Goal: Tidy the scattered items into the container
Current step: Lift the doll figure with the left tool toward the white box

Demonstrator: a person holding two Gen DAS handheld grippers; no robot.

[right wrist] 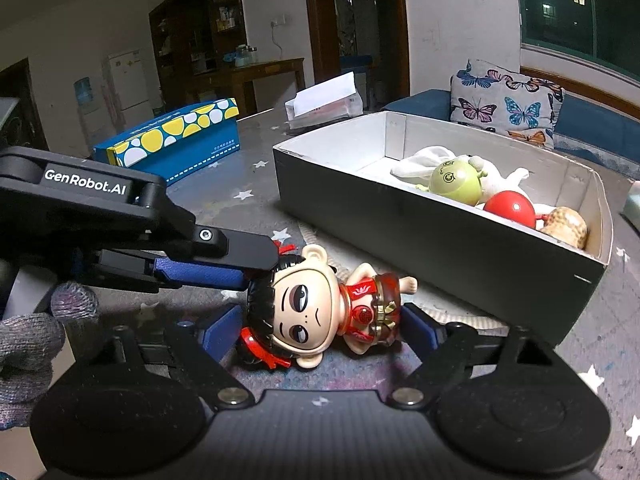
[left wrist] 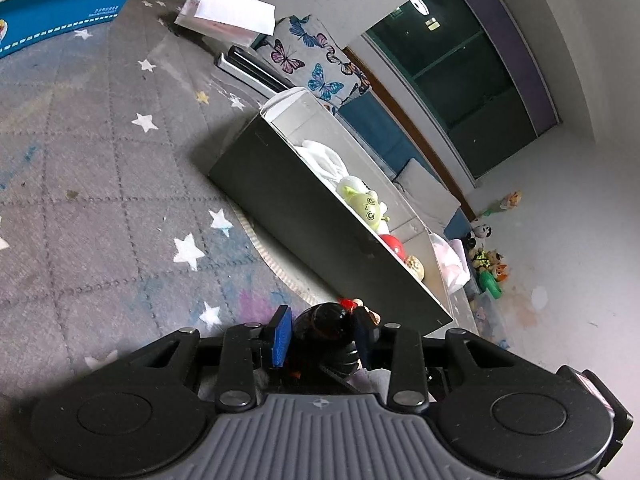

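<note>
A: Where is the doll [right wrist: 320, 304]?
B: On the mat beside the box [right wrist: 440, 236]; left gripper [left wrist: 324, 332] clamps its head, right gripper [right wrist: 316, 332] spread around it.
A: Handling?
B: Likely rigid, light, glossy; grip the big head.

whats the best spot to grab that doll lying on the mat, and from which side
Grip the doll across its big round head, from behind the crown. It lies on its back beside the box; the head is its widest, firmest part, while the limbs are thin. The left gripper already appears shut on the black hair that way. The right gripper stands open around the doll.
</note>
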